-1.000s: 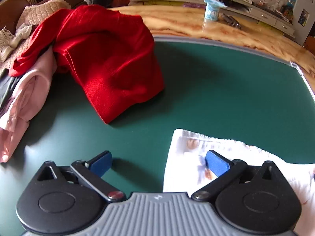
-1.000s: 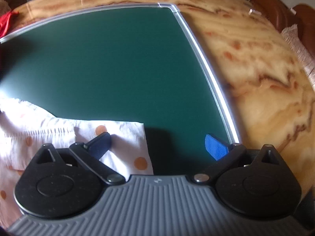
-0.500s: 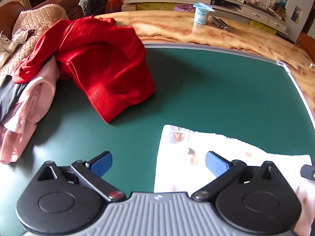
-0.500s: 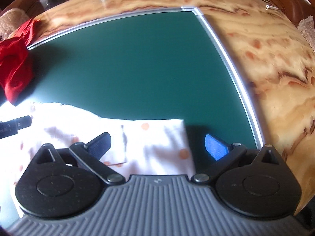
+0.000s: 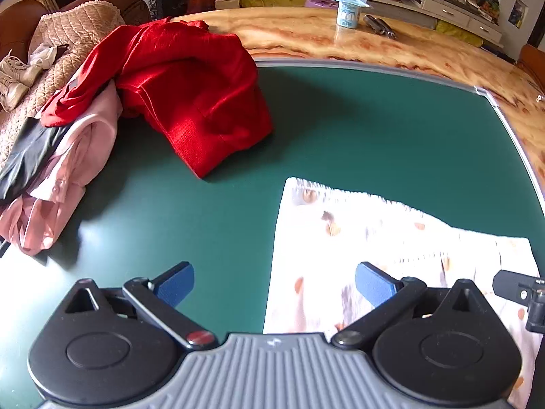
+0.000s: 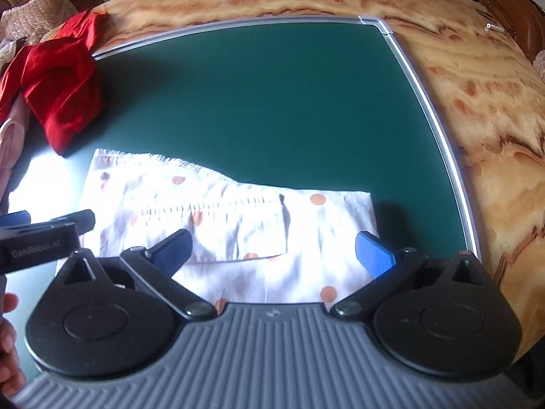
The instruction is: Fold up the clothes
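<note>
Hovering apparently clear, both grippers (image 5: 274,281) (image 6: 274,247) gape above dotted cloth (image 6: 238,218).

Bare green mat (image 6: 272,95); red garment (image 5: 190,95) far-left.

A: What do you see past the green mat (image 5: 374,129)?
B: You've got a yogurt cup (image 5: 349,12) on the marble tabletop (image 5: 425,51) beyond it, dark object (image 5: 379,25) just beside the cup. Sofa (image 5: 78,27) with quilted cover left of the mat, shoes (image 5: 13,75) on it.
</note>
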Demonstrator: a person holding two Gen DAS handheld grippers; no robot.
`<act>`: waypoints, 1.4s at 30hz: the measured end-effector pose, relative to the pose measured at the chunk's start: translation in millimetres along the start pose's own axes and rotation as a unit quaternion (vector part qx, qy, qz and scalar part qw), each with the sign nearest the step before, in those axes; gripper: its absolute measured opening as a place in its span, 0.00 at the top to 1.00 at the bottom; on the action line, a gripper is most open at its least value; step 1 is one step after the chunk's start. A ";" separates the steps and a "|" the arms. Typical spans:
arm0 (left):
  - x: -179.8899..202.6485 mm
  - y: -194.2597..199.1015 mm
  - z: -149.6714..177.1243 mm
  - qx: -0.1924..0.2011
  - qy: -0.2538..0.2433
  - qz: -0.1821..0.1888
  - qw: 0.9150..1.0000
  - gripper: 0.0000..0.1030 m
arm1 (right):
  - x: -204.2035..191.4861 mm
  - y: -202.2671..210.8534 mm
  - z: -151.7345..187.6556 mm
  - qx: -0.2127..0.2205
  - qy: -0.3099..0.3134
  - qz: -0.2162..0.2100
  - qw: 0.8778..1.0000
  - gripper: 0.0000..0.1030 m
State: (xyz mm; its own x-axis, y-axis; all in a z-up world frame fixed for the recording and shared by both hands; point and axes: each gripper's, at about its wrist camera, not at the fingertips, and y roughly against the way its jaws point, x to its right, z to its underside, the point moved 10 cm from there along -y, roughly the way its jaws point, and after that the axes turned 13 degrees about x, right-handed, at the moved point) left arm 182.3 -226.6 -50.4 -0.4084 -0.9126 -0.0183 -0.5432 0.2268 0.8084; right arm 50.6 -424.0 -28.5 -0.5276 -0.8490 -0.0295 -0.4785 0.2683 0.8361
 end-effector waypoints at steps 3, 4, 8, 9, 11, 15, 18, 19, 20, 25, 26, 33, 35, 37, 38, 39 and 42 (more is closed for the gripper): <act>0.7 5.9 6.3 0.000 0.001 0.002 1.000 0.00 | -2.9 5.4 4.2 0.002 0.006 0.001 1.000 0.00; 1.0 8.2 8.5 0.000 0.003 0.003 1.000 0.00 | -3.8 6.9 5.8 0.003 0.006 0.001 1.000 0.00; 3.1 17.8 17.9 0.001 0.003 0.004 1.000 0.00 | -6.8 14.2 12.5 0.005 0.010 0.000 1.000 0.00; 3.5 20.1 20.1 0.002 0.002 0.004 1.000 0.00 | -7.8 15.9 14.8 0.005 0.011 -0.001 1.000 0.00; 3.9 24.6 24.2 0.002 0.002 0.003 1.000 0.00 | -9.4 18.6 19.2 0.004 0.015 -0.001 1.000 0.00; 4.9 34.0 32.4 0.003 0.003 0.003 1.000 0.00 | -10.2 26.3 27.8 0.006 0.020 0.000 1.000 0.00; 5.4 41.1 39.3 0.002 0.003 0.002 1.000 0.00 | -10.6 31.3 34.9 0.005 0.021 -0.001 1.000 0.00; 5.4 43.5 41.4 0.002 0.004 0.003 1.000 0.00 | -10.5 32.5 37.3 0.004 0.020 -0.001 1.000 0.00; 5.4 45.8 43.6 0.002 0.006 0.004 1.000 0.00 | -10.8 34.1 40.2 0.003 0.019 -0.002 1.000 0.00; 3.8 59.6 53.7 0.005 0.007 0.003 1.000 0.00 | -12.8 41.6 52.2 0.001 0.019 -0.006 1.000 0.00; 3.9 62.8 55.9 0.005 0.007 0.004 1.000 0.00 | -13.2 43.5 54.3 0.001 0.019 -0.007 1.000 0.00; 3.1 83.6 76.2 0.006 0.012 0.005 1.000 0.00 | -14.9 58.5 72.8 0.003 0.019 -0.010 1.000 0.00; 3.4 88.3 83.2 0.005 0.013 0.006 1.000 0.00 | -15.5 61.9 79.4 0.002 0.018 -0.011 1.000 0.00; 2.9 92.8 88.7 0.005 0.014 0.006 1.000 0.00 | -16.4 65.0 86.1 0.002 0.017 -0.013 1.000 0.00; 2.4 95.0 90.9 0.005 0.014 0.005 1.000 0.00 | -16.5 66.5 89.2 0.002 0.017 -0.013 1.000 0.00; 1.8 97.2 93.1 0.006 0.014 0.004 1.000 0.00 | -16.5 68.0 92.3 0.001 0.017 -0.013 1.000 0.00; 0.2 103.8 99.8 0.007 0.014 0.002 1.000 0.00 | -16.4 72.5 100.2 -0.001 0.016 -0.015 1.000 0.00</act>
State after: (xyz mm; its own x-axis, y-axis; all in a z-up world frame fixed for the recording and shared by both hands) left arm 52.6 -169.3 -25.3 -0.3896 -0.9210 0.0026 -0.5514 0.2355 0.8003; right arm -45.7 -344.9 -22.3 -0.4902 -0.8708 -0.0370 -0.4930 0.2420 0.8357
